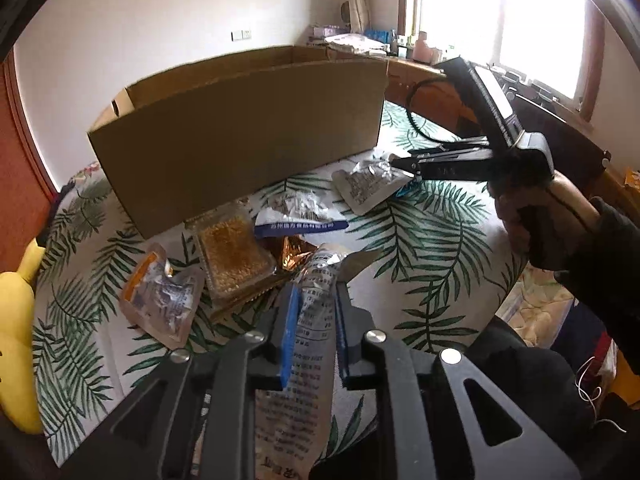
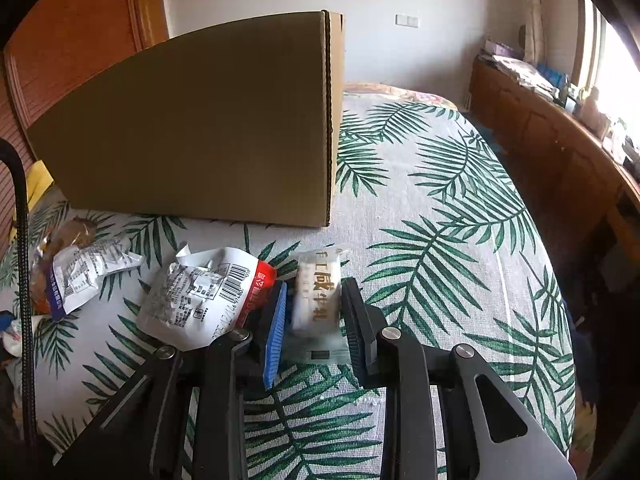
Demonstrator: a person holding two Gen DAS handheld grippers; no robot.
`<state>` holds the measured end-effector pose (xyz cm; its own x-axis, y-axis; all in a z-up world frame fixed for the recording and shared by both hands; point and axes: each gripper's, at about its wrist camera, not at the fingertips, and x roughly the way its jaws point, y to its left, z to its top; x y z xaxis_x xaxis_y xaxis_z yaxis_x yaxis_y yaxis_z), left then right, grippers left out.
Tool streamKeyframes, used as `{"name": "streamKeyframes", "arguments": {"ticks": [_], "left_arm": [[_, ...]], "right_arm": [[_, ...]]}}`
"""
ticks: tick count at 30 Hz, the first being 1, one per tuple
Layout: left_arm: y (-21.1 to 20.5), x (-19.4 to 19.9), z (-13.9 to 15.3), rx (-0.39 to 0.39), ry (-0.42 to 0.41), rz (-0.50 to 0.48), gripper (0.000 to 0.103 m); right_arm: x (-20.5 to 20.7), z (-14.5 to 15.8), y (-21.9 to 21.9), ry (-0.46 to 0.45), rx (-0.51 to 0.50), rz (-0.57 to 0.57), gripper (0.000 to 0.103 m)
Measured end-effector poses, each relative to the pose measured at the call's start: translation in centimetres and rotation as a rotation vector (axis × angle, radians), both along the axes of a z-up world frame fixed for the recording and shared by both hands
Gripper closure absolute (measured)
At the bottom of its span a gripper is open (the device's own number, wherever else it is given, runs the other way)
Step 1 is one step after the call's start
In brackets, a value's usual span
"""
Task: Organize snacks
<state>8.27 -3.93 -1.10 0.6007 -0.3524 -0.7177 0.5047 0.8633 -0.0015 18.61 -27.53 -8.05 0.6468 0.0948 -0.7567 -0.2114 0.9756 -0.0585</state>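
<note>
- Currently pinching a crinkled silver foil packet (image 1: pixel 316 320) between left gripper (image 1: pixel 314 320) pads.
- Clamping a soft white pillow-shaped wrapper (image 2: pixel 314 300) in right gripper (image 2: pixel 314 312).
- Standing behind: plain corrugated cardboard box (image 2: pixel 192 140).

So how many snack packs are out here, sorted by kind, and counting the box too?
Printed pouches: 4 (held pouch, orange-edged pouch, blue-banded pouch, red-ended pouch)
Small white packet: 1
Clear tray: 1
Gold foil wrapper: 1
Cardboard box: 1
Total: 8
</note>
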Motion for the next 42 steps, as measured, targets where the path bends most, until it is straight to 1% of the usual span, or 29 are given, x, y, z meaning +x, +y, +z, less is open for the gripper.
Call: {"name": "streamKeyframes", "arguments": {"ticks": [4,7,14,16,21,27,33,42], "left_arm": [[0.3,-0.1,1.0,-0.028,-0.016,0.015,0.092],[0.4,-0.1,1.4,-0.042,-0.025,0.024,0.092],[0.9,-0.5,2.5,-0.1,-0.039,0.037,0.092],[1.0,-0.6,2.8,-0.111,-0.054,0.039,0.092],[1.3,-0.6,3.4,-0.141,-0.062,0.043,0.092],[1.7,-0.6,4.4,-0.178,-0.084,0.055,0.091],[1.7,-0.7,5.7,-0.189,-0.108,0.06,0.091],[2.4,-0.5,7.1,-0.212,-0.142,0.087,0.091]], "right_arm": [[-0.2,0.0,0.0,0.001,0.002,0.001,0.077],[-0.5,0.0,0.2,0.001,0.007,0.001,0.077],[-0.2,0.1,-0.2,0.002,0.019,-0.001,0.077],[-0.2,0.1,-0.4,0.0,0.021,-0.01,0.082],[-0.2,0.4,-0.9,-0.002,0.056,-0.014,0.084],[-1.0,1.2,-2.0,-0.025,0.096,-0.021,0.084],[-2.4,2.4,-2.5,-0.062,0.099,-0.014,0.083],[-5.1,5.4,-1.0,-0.139,0.092,0.047,0.083]]}}
